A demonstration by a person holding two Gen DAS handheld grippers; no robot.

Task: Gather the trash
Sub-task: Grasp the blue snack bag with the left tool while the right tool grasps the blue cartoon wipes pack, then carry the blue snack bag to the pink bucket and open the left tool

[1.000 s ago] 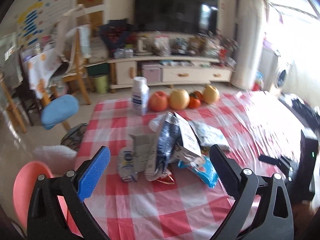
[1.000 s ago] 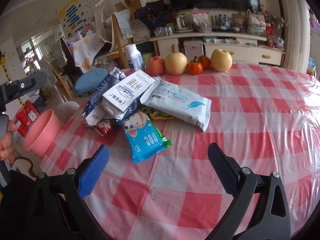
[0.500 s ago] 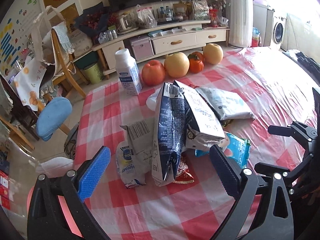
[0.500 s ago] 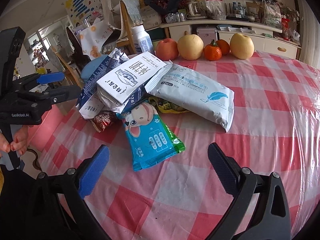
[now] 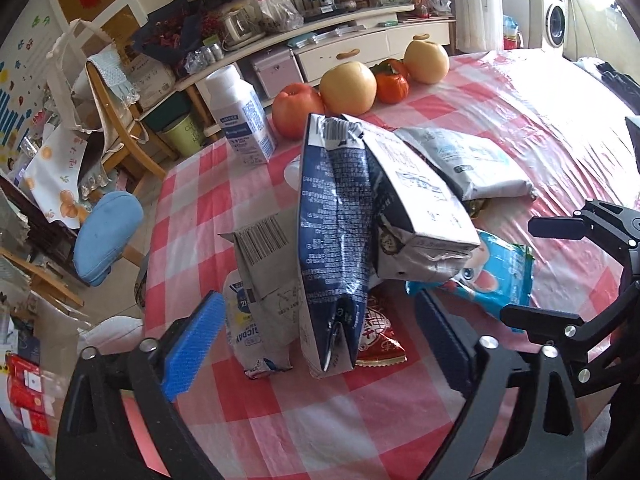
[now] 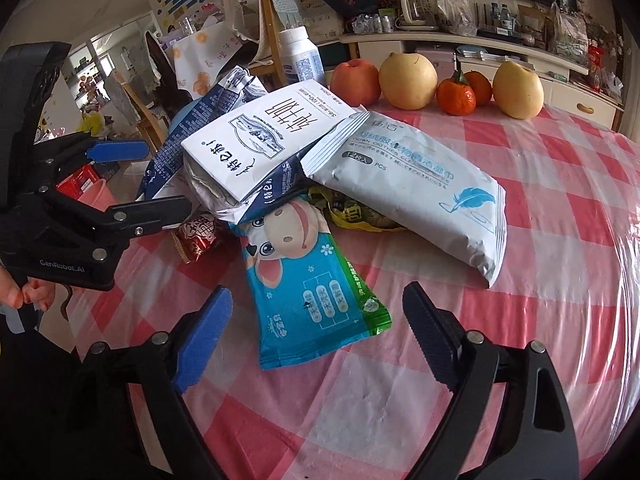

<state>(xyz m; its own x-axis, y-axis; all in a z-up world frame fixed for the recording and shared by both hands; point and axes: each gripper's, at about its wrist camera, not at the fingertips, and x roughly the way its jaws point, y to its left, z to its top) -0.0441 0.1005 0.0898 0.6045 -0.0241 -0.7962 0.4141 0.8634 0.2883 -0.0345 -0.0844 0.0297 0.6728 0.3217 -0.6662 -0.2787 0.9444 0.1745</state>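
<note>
A pile of trash lies on the red-checked table [image 5: 360, 420]: a flattened dark blue carton [image 5: 336, 236], a white milk carton [image 5: 416, 192] [image 6: 264, 136], a grey wipes pack [image 6: 408, 184] [image 5: 468, 156], a blue wipes pack [image 6: 312, 292] [image 5: 500, 276], a red wrapper [image 5: 376, 336] [image 6: 198, 236] and a small white pouch [image 5: 248, 332]. My left gripper [image 5: 316, 344] is open, its fingers either side of the blue carton's near end. My right gripper [image 6: 316, 332] is open, just in front of the blue wipes pack.
Fruit [image 5: 348, 88] and a white bottle [image 5: 240, 116] stand at the table's far edge. A pink bin [image 6: 94, 198] sits on the floor left of the table. A wooden chair [image 5: 116, 128] and a blue stool [image 5: 106, 236] stand beyond.
Both grippers have moved in toward the pile. The left one dropped and closed in on the blue carton. The right one came nearer the blue wipes pack. Both stay open.
</note>
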